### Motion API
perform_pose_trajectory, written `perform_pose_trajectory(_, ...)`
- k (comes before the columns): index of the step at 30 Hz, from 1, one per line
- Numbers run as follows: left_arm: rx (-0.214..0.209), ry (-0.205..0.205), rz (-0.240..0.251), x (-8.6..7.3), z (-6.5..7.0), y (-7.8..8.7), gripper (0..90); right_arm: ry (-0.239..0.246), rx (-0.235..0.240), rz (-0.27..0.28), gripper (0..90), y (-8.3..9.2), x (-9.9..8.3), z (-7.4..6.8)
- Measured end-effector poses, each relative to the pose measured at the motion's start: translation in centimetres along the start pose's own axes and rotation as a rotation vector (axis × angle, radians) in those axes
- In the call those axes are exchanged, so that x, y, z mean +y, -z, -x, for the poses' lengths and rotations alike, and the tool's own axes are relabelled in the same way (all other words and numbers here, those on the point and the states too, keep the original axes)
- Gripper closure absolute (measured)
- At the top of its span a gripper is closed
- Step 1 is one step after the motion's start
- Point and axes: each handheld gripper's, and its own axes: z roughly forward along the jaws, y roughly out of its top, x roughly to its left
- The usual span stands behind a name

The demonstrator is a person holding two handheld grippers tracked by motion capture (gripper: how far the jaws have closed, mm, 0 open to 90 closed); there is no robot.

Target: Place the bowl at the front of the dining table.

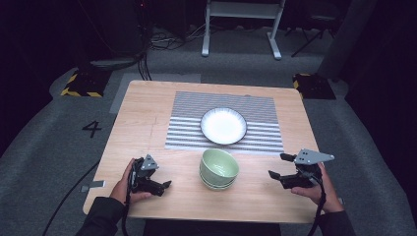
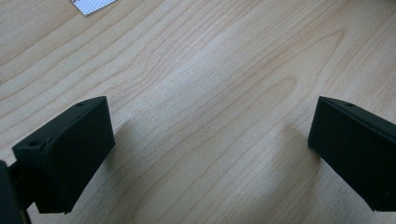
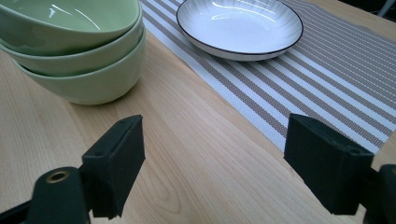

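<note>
From the high view, a wooden table [image 1: 137, 128] carries a striped placemat [image 1: 255, 132] toward its far half, and a white plate with a dark rim [image 1: 223, 126] sits on the mat. Just in front of the mat's near edge stands a stack of green bowls [image 1: 219, 169], resting on the bare wood near the middle of the table. The left gripper [image 1: 164, 186] lies low at the near left, held in the left hand [image 1: 124, 186] and pointing toward the bowls; its jaws are apart. The right gripper [image 1: 280, 166] is at the near right, held in the right hand [image 1: 314, 189], jaws spread wide, well apart from the bowls.

In the left gripper view, the two black jaws stand far apart over bare wood [image 2: 210, 93] with nothing between them; a corner of the placemat [image 2: 93, 4] peeks in at the top edge.

In the right gripper view, the jaws are likewise spread and empty. The stack of green bowls [image 3: 79, 56] sits at upper left, three nested, and the white plate [image 3: 240, 25] rests on the striped placemat [image 3: 327, 84] beyond
</note>
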Motion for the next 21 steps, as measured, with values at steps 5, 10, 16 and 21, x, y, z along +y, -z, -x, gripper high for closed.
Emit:
perform_pose_trajectory(5,-0.001,0.000,0.000,0.0,0.0,0.0,0.3,0.016,0.000,0.004,20.5,0.0,0.5,-0.3)
perform_pose_trajectory(10,0.001,-0.001,0.000,0.0,0.0,0.0,0.3,0.029,0.003,0.018,21.4,0.1,1.0,-0.6)
perform_pose_trajectory(16,0.000,0.000,0.000,0.0,0.0,0.0,0.3,0.047,0.019,0.018,21.2,-0.3,1.6,-1.1)
perform_pose_trajectory(21,0.000,0.000,0.000,0.0,0.0,0.0,0.3,0.072,0.042,0.009,21.5,-0.7,2.1,-1.7)
